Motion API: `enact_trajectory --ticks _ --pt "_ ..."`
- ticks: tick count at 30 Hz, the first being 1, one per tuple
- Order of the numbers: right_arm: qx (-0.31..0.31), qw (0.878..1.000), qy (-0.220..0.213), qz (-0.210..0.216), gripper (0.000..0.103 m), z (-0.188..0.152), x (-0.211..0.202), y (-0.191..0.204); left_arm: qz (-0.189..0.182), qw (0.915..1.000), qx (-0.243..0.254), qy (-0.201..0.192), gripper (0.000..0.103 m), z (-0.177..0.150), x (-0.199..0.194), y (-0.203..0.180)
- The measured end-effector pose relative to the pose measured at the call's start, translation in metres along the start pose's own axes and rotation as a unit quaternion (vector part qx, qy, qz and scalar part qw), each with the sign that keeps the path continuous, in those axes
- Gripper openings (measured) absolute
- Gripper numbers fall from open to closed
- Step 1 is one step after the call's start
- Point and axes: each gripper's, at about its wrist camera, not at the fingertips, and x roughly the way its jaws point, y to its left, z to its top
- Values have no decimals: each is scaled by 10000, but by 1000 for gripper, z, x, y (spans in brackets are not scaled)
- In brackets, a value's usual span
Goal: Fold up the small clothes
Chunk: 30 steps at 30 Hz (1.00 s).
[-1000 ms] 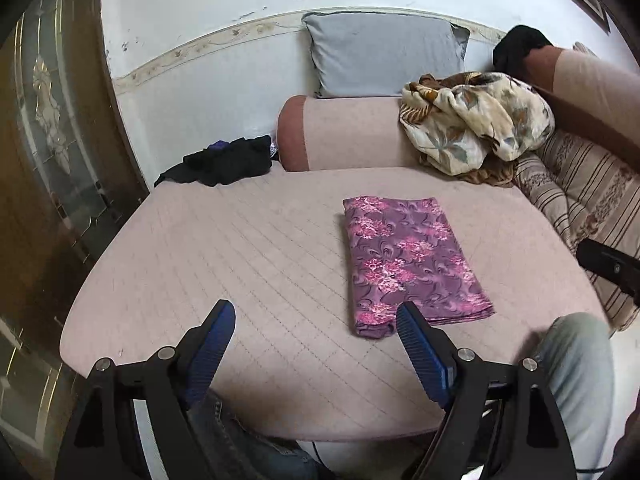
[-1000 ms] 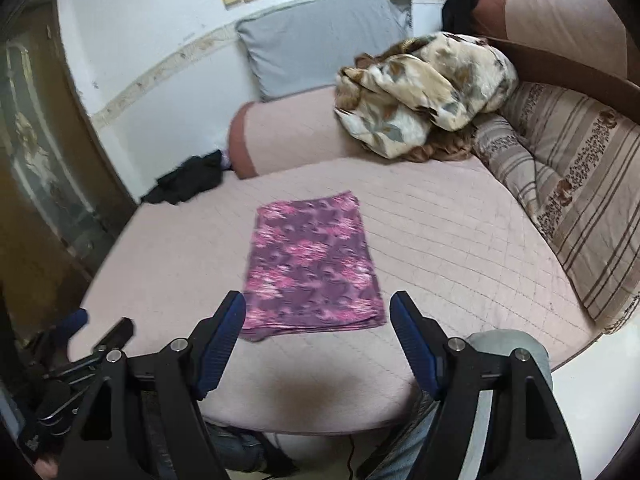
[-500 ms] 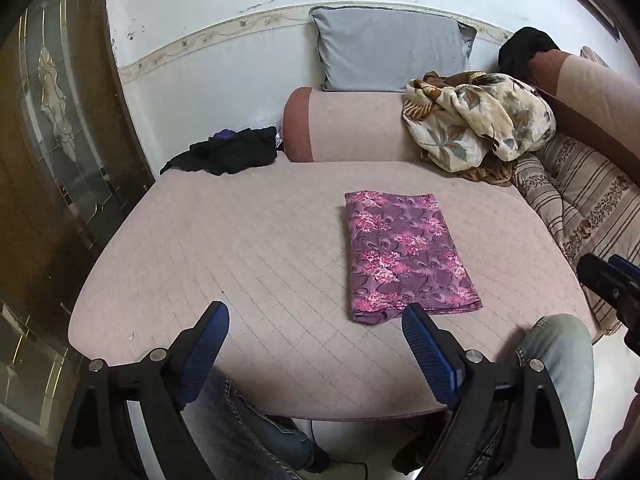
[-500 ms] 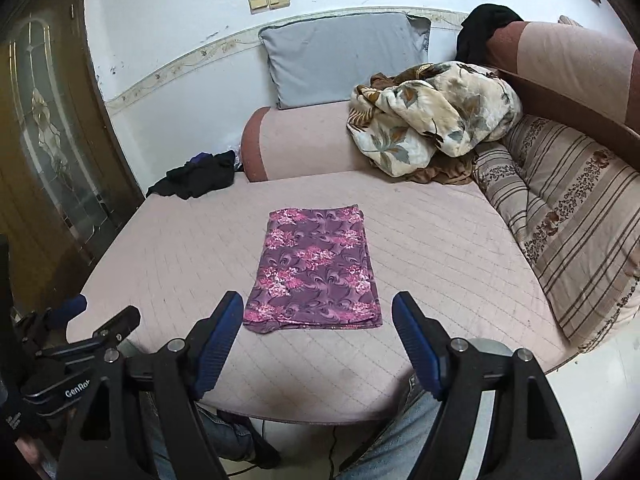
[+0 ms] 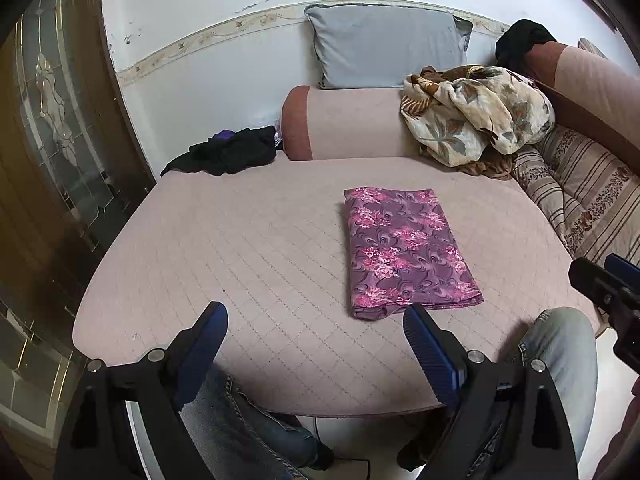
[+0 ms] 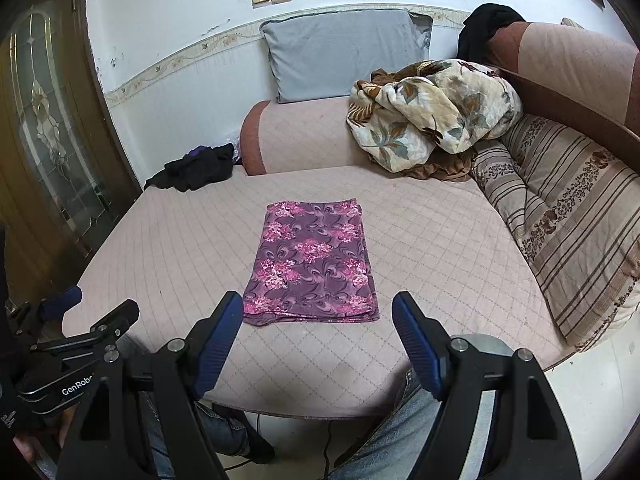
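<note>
The purple floral cloth [image 5: 404, 252] lies folded into a neat rectangle on the pink quilted bed [image 5: 256, 264], toward the near edge and a little right of the middle in the left wrist view. It lies flat, its pink blossoms on a swirled purple ground, with a soft rounded fold along the near edge and left side. In the right wrist view the same cloth [image 6: 312, 264] sits just beyond the tongs, touched by neither pair.

The left tongs [image 5: 316, 334] stand wide apart over the near edge of the bed, nothing between them. The right tongs [image 6: 318, 322] are likewise spread and empty — their blue pads frame the cloth's near edge without reaching it.

How many layers the fold holds cannot be told from above. The dark clothes [image 5: 228, 154] heaped at the far left corner are too crumpled to name as garments. A flowered blanket [image 5: 472, 120] covers part of the pink bolster [image 5: 344, 124], and a black item [image 5: 520, 38] on the sofa arm is only partly seen. The person shows only as jeans-clad knees [image 5: 560, 352] at the bed's edge, cut off by the tongs' black frames.
</note>
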Motion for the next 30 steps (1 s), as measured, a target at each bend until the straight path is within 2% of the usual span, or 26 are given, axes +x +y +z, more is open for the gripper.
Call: enact_trajectory --ticks 30 --pt "-128 9998 147 -8 76 4 10 -9 -91 9999 21 38 93 0 5 1"
